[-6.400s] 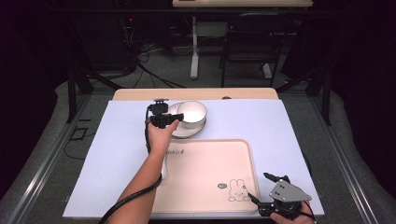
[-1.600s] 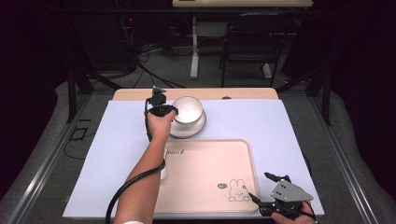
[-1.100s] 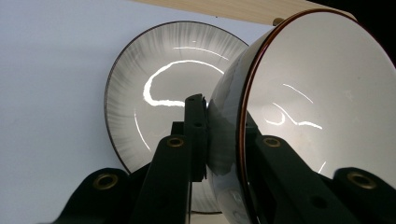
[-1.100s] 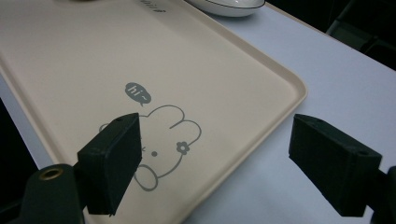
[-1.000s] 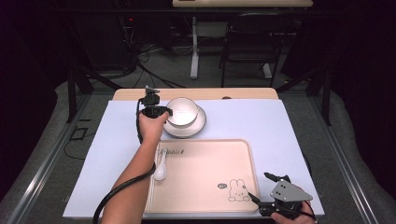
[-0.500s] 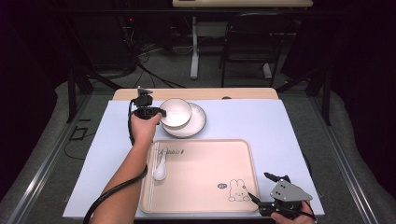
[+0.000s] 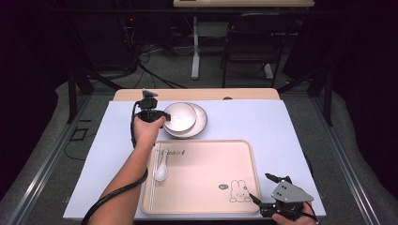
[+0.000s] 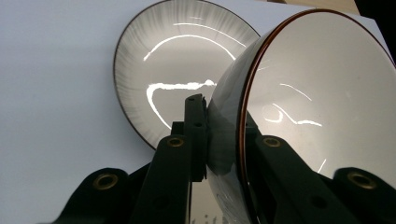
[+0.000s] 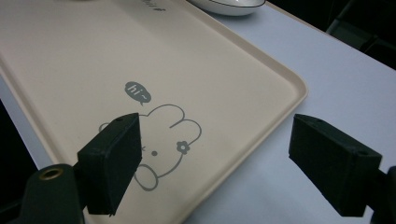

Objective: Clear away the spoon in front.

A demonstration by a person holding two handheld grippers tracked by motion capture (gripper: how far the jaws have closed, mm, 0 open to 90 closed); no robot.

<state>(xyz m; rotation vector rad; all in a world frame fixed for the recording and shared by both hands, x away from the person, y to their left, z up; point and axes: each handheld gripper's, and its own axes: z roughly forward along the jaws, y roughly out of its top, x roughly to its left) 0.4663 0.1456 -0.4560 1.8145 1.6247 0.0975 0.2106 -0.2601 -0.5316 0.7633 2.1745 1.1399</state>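
My left gripper [image 7: 152,114] is shut on the rim of a white bowl [image 7: 179,116], which it holds tilted over the left part of a white plate [image 7: 199,123] on the far side of the table. In the left gripper view the jaws of this gripper [image 8: 219,121] pinch the wall of the brown-rimmed bowl [image 8: 317,102], one inside and one outside, with the plate [image 8: 159,70] lying behind. My right gripper [image 7: 261,187] rests open at the near right corner of the beige tray [image 7: 206,159]; between the jaws of this gripper [image 9: 215,154] is nothing but the tray's bunny drawing [image 9: 163,140].
A white spoon [image 7: 161,171] lies on the left side of the tray. A pale blue mat [image 7: 291,126] covers the table. Behind the table stand a chair [image 7: 253,42] and a desk leg. The tray's rim [image 9: 280,74] runs between the right jaws.
The left gripper with the bowl drifted slightly left, then back a little to the right, staying over the plate's left edge. The right gripper has not moved.
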